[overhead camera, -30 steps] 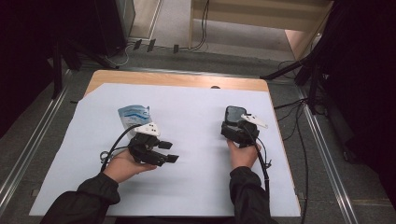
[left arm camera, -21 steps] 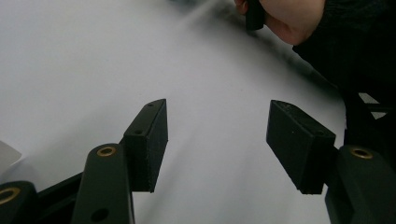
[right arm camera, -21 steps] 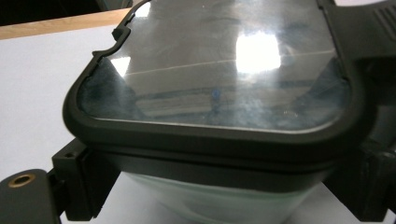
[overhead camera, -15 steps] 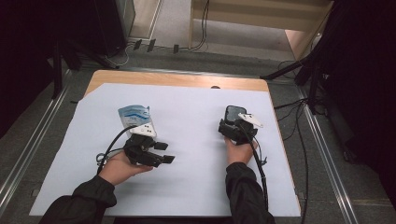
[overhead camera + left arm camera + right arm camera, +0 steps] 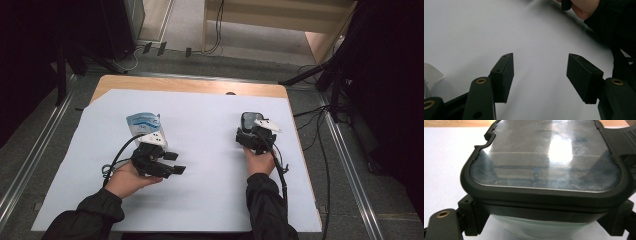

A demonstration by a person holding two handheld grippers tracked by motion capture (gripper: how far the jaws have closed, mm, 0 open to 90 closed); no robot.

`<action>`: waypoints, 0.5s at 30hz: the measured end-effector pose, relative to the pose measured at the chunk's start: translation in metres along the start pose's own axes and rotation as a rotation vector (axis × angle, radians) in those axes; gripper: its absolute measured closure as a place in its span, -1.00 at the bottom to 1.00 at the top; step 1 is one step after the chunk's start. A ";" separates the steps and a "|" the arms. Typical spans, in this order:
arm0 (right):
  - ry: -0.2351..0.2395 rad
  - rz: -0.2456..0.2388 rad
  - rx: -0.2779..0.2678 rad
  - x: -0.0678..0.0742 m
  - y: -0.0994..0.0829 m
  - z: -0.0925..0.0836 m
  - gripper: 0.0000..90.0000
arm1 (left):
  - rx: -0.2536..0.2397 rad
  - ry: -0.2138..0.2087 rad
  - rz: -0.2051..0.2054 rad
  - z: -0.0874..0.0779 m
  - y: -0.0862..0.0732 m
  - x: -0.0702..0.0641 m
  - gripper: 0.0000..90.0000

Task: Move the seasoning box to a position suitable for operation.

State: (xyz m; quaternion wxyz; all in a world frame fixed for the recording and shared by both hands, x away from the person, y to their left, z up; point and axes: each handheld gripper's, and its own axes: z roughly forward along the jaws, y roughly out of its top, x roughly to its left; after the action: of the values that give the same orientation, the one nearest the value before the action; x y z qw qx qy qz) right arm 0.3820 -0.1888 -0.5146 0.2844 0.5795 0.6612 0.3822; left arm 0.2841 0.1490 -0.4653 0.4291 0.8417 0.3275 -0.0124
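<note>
The right claw grips the hard, shiny box by its sides on the right of the desk, so it could slip, while the left claw stays wide apart, holding nothing.

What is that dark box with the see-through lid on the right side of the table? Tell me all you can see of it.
The container is a rounded-corner box with a thick black rim framing a clear, glossy lid that reflects the room light. A black tab sticks out at one corner. Its body below the rim looks like pale, see-through glass or plastic. It sits on the white sheet, lid up, with the right gripper shut on its two sides. What is inside cannot be made out.
</note>
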 end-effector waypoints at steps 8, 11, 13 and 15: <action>0.041 -0.026 -0.009 -0.007 -0.001 -0.003 -0.67 | 0.003 0.002 -0.004 0.002 0.000 0.001 -0.10; 0.052 -0.018 -0.021 -0.010 -0.002 -0.005 -0.66 | 0.010 -0.001 -0.006 0.003 0.000 0.002 -0.08; 0.076 0.001 -0.027 -0.014 -0.003 -0.006 -0.65 | 0.022 -0.002 -0.012 0.005 0.001 0.001 -0.08; 0.082 -0.001 -0.027 -0.014 -0.003 -0.007 -0.65 | 0.022 -0.003 -0.009 0.006 0.001 0.001 -0.08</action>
State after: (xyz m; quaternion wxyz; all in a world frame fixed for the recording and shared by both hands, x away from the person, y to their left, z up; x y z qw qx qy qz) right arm 0.3773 -0.2043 -0.5141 0.2648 0.5593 0.6674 0.4143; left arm 0.2871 0.1445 -0.4687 0.4201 0.8449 0.3306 -0.0191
